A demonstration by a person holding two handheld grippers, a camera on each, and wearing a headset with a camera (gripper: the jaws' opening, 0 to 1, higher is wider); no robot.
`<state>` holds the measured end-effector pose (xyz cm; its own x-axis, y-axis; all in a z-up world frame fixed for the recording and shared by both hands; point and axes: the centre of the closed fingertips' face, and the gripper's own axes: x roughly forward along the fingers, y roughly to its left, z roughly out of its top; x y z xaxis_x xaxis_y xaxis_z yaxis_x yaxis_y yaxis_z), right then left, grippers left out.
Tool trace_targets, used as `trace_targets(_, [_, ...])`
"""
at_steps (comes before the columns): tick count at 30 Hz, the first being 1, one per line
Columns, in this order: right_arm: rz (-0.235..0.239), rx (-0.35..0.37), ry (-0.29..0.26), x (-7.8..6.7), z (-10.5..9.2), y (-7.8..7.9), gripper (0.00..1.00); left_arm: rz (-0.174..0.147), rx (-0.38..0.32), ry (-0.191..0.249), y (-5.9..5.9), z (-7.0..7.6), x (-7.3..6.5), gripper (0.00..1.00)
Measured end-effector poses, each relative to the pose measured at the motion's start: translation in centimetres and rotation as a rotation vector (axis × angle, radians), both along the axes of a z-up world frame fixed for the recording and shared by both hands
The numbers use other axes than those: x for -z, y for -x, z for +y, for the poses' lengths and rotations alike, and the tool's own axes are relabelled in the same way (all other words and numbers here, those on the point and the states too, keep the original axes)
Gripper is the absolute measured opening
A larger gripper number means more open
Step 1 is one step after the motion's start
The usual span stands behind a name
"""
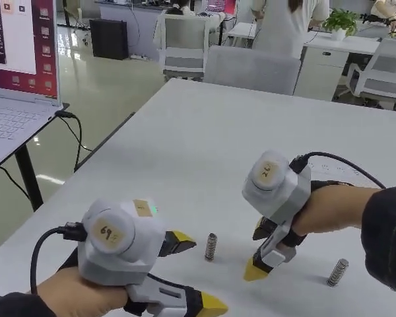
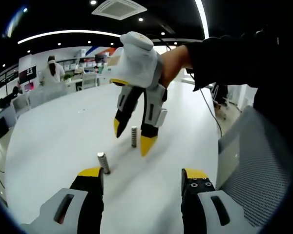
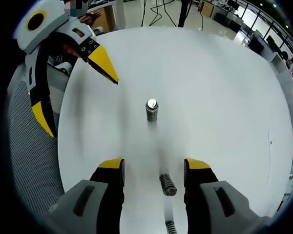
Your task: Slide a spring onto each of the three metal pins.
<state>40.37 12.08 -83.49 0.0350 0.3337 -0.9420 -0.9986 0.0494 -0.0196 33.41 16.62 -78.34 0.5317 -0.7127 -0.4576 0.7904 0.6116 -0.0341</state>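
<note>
A coiled spring (image 1: 211, 246) stands upright on the white table (image 1: 204, 145), between my two grippers. In the right gripper view this upright spring (image 3: 152, 109) has a shiny round top, like a pin's head. My left gripper (image 1: 197, 273) is open at the lower left and points at that spring (image 2: 103, 162). My right gripper (image 1: 257, 251) is open, tips down near the table. A second spring (image 3: 167, 184) sits between its jaws, untouched, and it stands upright (image 2: 134, 136) between the right gripper's tips (image 2: 132, 136). A third spring (image 1: 337, 271) lies to the right.
An open laptop (image 1: 13, 66) sits on a stand past the table's left edge, with a cable (image 1: 76, 132) hanging from it. Chairs (image 1: 251, 66), desks and people are beyond the far edge. The right gripper's cable (image 1: 343, 165) trails across the table.
</note>
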Motion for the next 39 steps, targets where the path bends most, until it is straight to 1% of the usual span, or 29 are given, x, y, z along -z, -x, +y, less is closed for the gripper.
trace_targets(10, [-0.012,0.019,-0.009,-0.3,-0.9,-0.2,0.48,0.0,0.002,-0.001,0.0,0.0,0.0,0.6])
trace_targets(23, [-0.016,0.054,-0.018,-0.1,-2.3,-0.5,0.48,0.003,0.009,-0.003,0.1,-0.2,0.1,0.6])
trace_targets(39, [-0.023,0.105,-0.032,-0.1,-4.2,-1.3,0.47,0.009,0.009,-0.004,0.2,-0.1,0.3,0.59])
